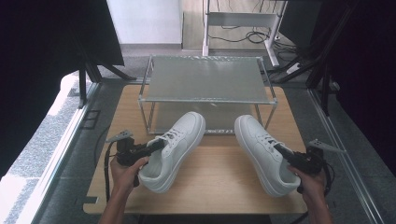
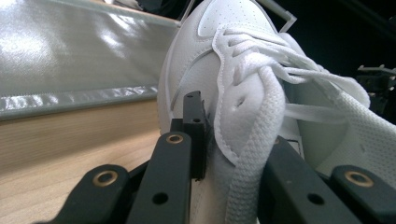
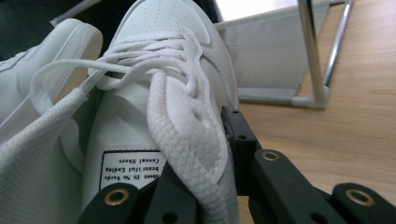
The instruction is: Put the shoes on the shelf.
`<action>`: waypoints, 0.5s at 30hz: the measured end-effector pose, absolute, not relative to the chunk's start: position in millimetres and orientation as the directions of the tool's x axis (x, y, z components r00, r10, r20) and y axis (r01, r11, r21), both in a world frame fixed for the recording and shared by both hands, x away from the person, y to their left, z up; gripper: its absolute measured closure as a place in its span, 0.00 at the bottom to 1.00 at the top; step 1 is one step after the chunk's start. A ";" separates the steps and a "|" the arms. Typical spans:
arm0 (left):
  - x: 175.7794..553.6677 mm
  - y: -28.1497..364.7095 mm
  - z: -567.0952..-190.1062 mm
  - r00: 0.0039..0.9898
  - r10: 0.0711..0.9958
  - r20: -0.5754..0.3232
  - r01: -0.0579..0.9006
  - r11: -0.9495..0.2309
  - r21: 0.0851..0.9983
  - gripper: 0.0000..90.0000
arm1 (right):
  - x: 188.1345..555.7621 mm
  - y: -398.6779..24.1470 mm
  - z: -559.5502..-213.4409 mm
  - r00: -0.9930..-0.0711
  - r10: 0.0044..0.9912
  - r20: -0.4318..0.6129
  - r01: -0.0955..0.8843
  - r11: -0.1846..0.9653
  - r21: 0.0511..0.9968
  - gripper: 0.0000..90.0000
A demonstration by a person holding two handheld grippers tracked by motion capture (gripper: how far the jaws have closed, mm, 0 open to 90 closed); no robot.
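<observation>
Two white sneakers on the wooden surface [image 1: 210,177], each one grabbed by a handheld gripper. In the high view the left shoe [image 1: 175,149] sits lower left of centre, toe pointing up toward the middle of the frame and tipped a bit onto its side, and the left gripper [image 1: 156,145] has it by the collar edge near the laces. From the left gripper view you can see the fingers [image 2: 194,135] clamped on that side wall of the shoe [image 2: 233,93], one outside, the other inside by the lace. The right shoe [image 1: 266,151] is lower right of centre, toe angled toward the top middle, flat on its sole as far as I can tell. The right gripper [image 1: 285,153] pinches its collar too; the right gripper view shows the fingers [image 3: 238,140] closed on the shoe [image 3: 163,93] wall next to the tongue label. Both toes sit just in front of the metal rack [image 1: 205,81] in the upper middle, near its lower shelf. The shoes are apart from each other.
</observation>
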State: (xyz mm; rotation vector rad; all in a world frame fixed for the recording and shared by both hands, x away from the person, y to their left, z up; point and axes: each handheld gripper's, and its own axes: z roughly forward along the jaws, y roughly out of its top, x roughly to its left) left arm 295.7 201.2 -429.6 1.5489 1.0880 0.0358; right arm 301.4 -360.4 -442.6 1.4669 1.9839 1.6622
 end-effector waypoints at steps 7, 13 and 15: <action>292.6 203.3 -422.0 0.580 0.617 -0.532 0.585 0.139 0.799 0.91 | 300.0 -353.0 -434.4 -0.510 0.737 0.443 0.554 -0.112 0.825 0.94; 291.3 205.5 -418.6 0.578 0.609 -0.544 0.579 0.164 0.799 0.91 | 298.5 -347.9 -426.7 -0.523 0.731 0.438 0.536 -0.117 0.836 0.94; 291.3 206.3 -417.6 0.580 0.603 -0.548 0.577 0.170 0.799 0.91 | 298.0 -346.3 -424.0 -0.526 0.726 0.443 0.533 -0.124 0.837 0.94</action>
